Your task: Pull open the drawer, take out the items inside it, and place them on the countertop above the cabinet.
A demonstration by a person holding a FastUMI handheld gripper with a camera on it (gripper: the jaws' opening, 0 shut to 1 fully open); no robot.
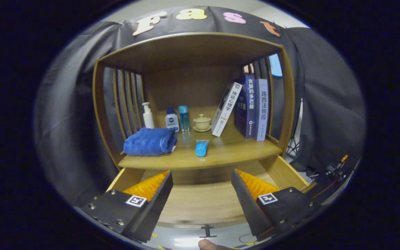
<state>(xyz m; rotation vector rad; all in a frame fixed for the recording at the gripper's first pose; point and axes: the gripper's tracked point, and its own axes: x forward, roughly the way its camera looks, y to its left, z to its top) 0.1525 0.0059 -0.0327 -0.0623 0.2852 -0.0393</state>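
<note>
The wooden drawer [200,203] stands pulled open below the cabinet's countertop [227,152]; its bare wooden floor shows between my fingers. My gripper [201,194] is open above the drawer, with nothing between its fingers. On the countertop beyond the fingers lie a rolled blue towel [149,141] at the left and a small blue tube [202,147] near the front edge.
At the back of the countertop stand a white pump bottle [148,115], a small white bottle with a blue cap [172,119], a slim blue bottle [184,118] and a lidded cup [202,123]. Books [247,107] lean at the right. Slatted side walls and a top board enclose the shelf.
</note>
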